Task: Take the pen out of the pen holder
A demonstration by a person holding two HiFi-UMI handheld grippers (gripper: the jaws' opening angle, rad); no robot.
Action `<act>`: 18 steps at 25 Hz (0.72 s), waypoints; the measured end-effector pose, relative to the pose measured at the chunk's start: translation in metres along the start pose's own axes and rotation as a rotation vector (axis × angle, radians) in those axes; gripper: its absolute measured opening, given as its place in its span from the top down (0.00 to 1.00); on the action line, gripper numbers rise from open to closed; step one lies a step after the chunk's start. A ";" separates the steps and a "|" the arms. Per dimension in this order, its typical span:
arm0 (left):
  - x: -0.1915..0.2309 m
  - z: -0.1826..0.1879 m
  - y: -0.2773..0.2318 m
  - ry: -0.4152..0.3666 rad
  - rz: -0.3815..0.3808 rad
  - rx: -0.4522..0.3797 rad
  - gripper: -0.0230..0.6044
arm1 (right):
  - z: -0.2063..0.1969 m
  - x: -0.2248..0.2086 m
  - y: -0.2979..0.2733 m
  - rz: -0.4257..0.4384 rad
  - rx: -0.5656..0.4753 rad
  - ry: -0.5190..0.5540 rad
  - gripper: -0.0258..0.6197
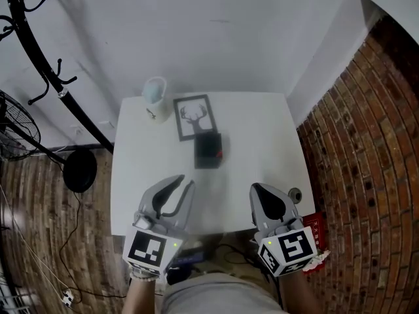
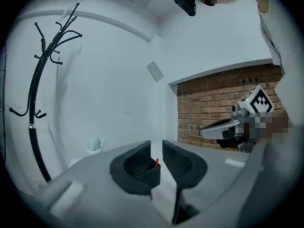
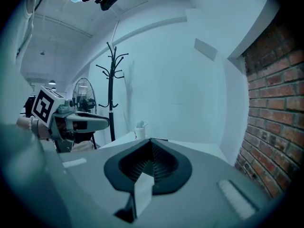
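A black pen holder [image 1: 208,150] stands near the middle of the white table [image 1: 262,136], with a red pen [image 1: 220,153] showing at its right side. My left gripper [image 1: 185,181] hovers over the table's near edge, just short of the holder, open by a narrow gap. In the left gripper view the holder [image 2: 152,172] and the pen's red tip [image 2: 156,162] show through that gap of the left gripper [image 2: 156,144]. My right gripper [image 1: 256,187] hangs to the right of it, shut and empty. In its own view the right gripper [image 3: 150,140] has its jaws meeting.
A framed deer picture [image 1: 194,117] lies behind the holder, and a pale cup [image 1: 154,91] stands at the far left corner. A black coat rack [image 1: 46,64] and a fan [image 1: 16,129] stand to the left. A brick wall [image 1: 366,142] runs along the right.
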State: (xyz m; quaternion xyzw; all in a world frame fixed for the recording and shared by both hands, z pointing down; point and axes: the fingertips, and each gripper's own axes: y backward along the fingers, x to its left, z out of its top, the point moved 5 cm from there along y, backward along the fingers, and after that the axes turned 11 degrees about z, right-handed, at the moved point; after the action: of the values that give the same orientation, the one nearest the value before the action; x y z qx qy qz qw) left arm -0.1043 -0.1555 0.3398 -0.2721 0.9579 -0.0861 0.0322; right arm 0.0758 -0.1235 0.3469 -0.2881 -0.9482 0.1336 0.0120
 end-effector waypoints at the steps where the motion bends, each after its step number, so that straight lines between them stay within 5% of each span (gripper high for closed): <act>1: -0.002 0.000 -0.004 0.000 -0.005 0.002 0.86 | -0.001 -0.003 0.000 -0.003 0.001 -0.002 0.96; 18: -0.020 -0.022 -0.075 -0.035 -0.067 0.040 0.84 | -0.019 -0.046 0.004 -0.039 0.050 -0.041 0.96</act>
State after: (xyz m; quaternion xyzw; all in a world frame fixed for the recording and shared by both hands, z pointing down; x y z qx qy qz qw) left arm -0.0506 -0.2044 0.3754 -0.3047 0.9456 -0.1016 0.0518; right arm 0.1185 -0.1409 0.3666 -0.2663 -0.9501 0.1627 0.0022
